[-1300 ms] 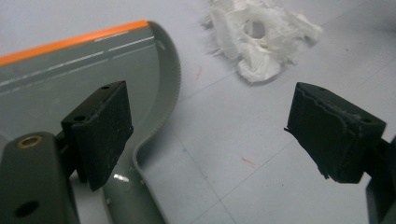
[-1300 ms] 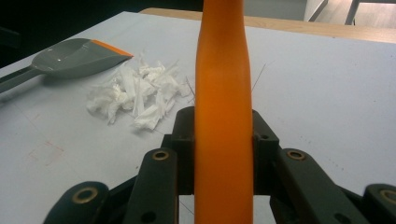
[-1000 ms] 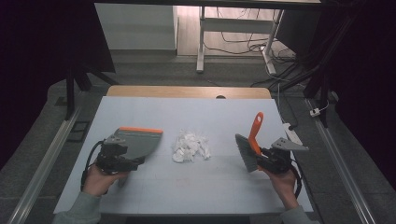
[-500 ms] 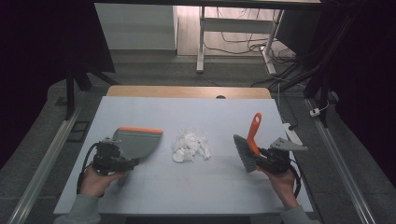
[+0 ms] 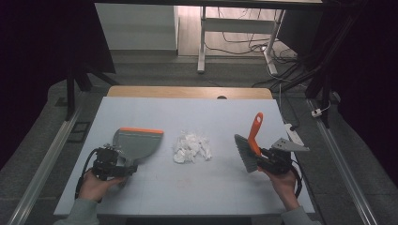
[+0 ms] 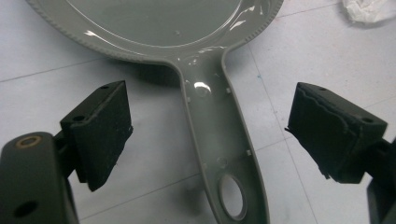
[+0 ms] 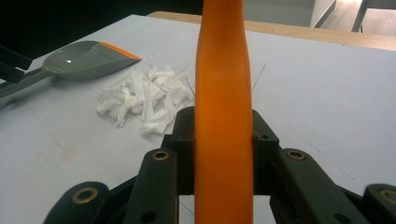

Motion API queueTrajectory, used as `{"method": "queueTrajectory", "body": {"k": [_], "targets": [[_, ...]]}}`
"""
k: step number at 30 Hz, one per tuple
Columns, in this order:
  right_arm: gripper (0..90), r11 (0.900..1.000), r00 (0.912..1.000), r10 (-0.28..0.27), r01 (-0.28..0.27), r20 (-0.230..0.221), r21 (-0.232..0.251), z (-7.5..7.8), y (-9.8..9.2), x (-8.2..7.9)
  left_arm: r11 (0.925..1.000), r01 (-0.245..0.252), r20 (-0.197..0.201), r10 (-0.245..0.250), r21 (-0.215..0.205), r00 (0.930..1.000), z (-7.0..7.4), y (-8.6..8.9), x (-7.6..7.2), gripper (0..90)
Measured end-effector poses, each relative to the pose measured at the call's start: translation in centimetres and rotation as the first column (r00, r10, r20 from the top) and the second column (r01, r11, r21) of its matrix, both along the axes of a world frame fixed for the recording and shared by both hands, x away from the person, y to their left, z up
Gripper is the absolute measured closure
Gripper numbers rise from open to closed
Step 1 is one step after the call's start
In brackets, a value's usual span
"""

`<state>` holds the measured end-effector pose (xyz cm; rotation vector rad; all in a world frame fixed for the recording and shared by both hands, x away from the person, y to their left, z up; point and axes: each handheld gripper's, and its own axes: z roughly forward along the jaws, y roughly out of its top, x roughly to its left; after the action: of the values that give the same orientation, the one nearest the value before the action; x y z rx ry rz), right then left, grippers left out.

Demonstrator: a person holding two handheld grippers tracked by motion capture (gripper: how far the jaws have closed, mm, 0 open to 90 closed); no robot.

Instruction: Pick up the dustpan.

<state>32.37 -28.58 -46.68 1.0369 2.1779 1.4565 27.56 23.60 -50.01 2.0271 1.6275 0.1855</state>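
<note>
Your right gripper [image 7: 223, 154] is clamped on the orange brush handle [image 7: 223, 93]; your left gripper [image 6: 210, 135] sits wide open around the dustpan handle [image 6: 219, 144]. No readable labels.

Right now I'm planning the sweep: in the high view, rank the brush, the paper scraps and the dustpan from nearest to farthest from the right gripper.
1. Brush: clamped in the right gripper, at the table's right.
2. Paper scraps: mid-table, to its left.
3. Dustpan: far left, beyond the scraps.
</note>
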Motion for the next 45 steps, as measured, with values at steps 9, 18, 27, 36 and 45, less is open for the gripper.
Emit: {"method": "queueTrajectory", "body": {"k": [9,18,27,36,45], "targets": [[70.1,1.0,1.0,0.004,-0.004,0.007,-0.008,0.0,0.1,0.1,0.9999,0.003,-0.054,-0.004,-0.016,0.9985,-1.2,-0.1,0.9,15.4],[70.1,1.0,1.0,0.0,0.0,0.006,-0.013,-0.1,0.2,0.1,0.9998,-0.006,-0.065,0.005,-0.017,0.9979,-2.2,-1.0,1.7,20.1],[70.1,1.0,1.0,-0.004,0.004,0.007,-0.022,-0.2,0.2,0.1,0.9989,-0.044,-0.048,0.043,-0.018,0.9979,-2.3,-1.1,2.1,31.4],[70.1,1.0,0.9999,-0.008,0.009,0.013,-0.029,-0.1,0.2,0.0,0.9973,-0.065,-0.044,0.063,-0.036,0.9971,-2.4,-0.7,2.3,47.9],[70.1,0.999,0.9998,-0.012,0.012,0.013,-0.031,-0.2,0.1,0.1,0.995,-0.089,-0.041,0.087,-0.044,0.9953,-2.4,-0.5,2.2,60.4]]}}
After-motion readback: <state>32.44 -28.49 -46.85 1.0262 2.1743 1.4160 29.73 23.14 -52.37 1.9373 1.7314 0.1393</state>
